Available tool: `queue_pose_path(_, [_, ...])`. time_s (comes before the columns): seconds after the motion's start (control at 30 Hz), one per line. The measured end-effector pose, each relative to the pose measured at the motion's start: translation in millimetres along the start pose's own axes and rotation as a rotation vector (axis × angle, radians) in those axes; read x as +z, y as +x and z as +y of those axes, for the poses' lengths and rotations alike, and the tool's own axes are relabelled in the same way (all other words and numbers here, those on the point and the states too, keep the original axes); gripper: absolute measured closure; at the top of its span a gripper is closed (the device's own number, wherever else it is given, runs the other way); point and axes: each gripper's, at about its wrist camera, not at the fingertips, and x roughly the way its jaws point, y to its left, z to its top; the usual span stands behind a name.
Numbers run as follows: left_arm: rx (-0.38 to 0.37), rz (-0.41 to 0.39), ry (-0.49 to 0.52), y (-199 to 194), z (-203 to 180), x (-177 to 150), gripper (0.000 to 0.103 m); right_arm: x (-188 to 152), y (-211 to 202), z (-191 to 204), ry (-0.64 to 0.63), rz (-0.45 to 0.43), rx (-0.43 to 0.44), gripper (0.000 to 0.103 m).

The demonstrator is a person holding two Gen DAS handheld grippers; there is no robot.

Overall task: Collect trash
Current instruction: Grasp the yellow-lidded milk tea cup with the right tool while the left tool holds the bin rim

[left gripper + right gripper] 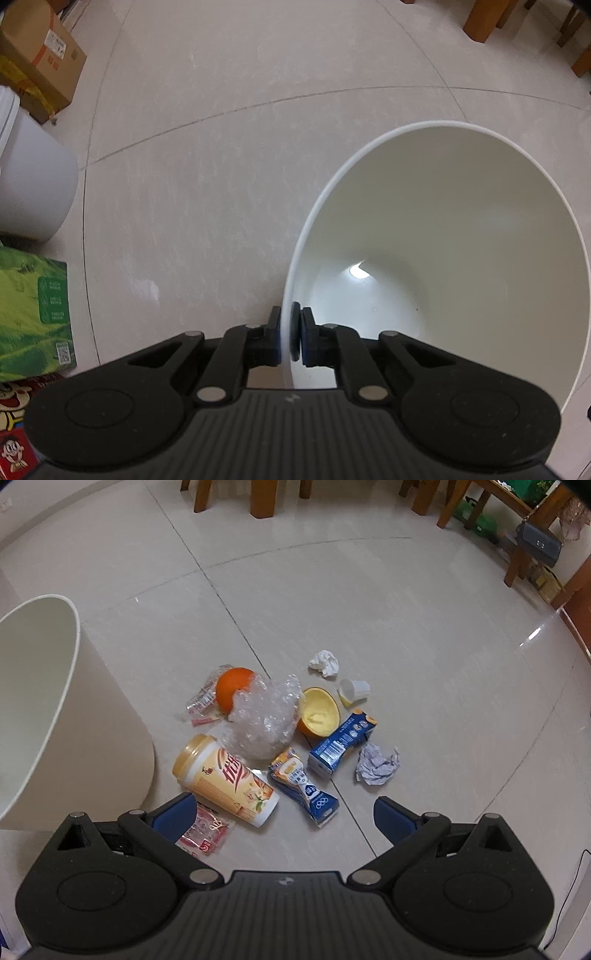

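Trash pile, floor, just right of white bin: milk-tea cup, bubble wrap, crushed cartons, paper wads; likely light, crushable, best pinched mid-body. Bin: appears empty inside. Left gripper clamped on bin rim. Right gripper wide open, holding nothing, above the cup.

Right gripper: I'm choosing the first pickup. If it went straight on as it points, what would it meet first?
Probably the crushed blue carton, lying between the open fingers of the right gripper; the cup lies just left. Depth is uncertain.
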Motion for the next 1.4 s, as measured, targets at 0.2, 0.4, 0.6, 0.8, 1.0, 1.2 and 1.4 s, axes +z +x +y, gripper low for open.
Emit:
queue_pose_path(0.2, [0.006,-0.007,0.037,-3,-8,-3,0.095,8,27,2,-0.076,-0.061,0.132,0.000])
queue_pose_path(0.4, [0.002,-0.005,0.053,-2,-10,3,0.095,7,80,19,-0.277,-0.034,0.209,0.001])
queue_pose_path(0.6, [0.004,-0.004,0.104,-3,-15,19,0.094,15,120,44,-0.433,-0.001,0.263,0.003])
queue_pose_path(0.8, [-0.011,0.015,0.198,-3,-19,29,0.094,12,156,61,-0.563,0.054,0.291,0.005])
queue_pose_path(1.0, [-0.020,0.026,0.265,-6,-21,21,0.094,2,184,78,-0.662,0.081,0.281,0.005])
queue_pose_path(1.2, [-0.027,0.025,0.282,-10,-18,18,0.094,-1,203,89,-0.699,0.079,0.257,0.012])
queue_pose_path(1.4, [-0.030,0.012,0.345,-15,-19,19,0.094,-5,214,93,-0.709,0.100,0.251,0.023])
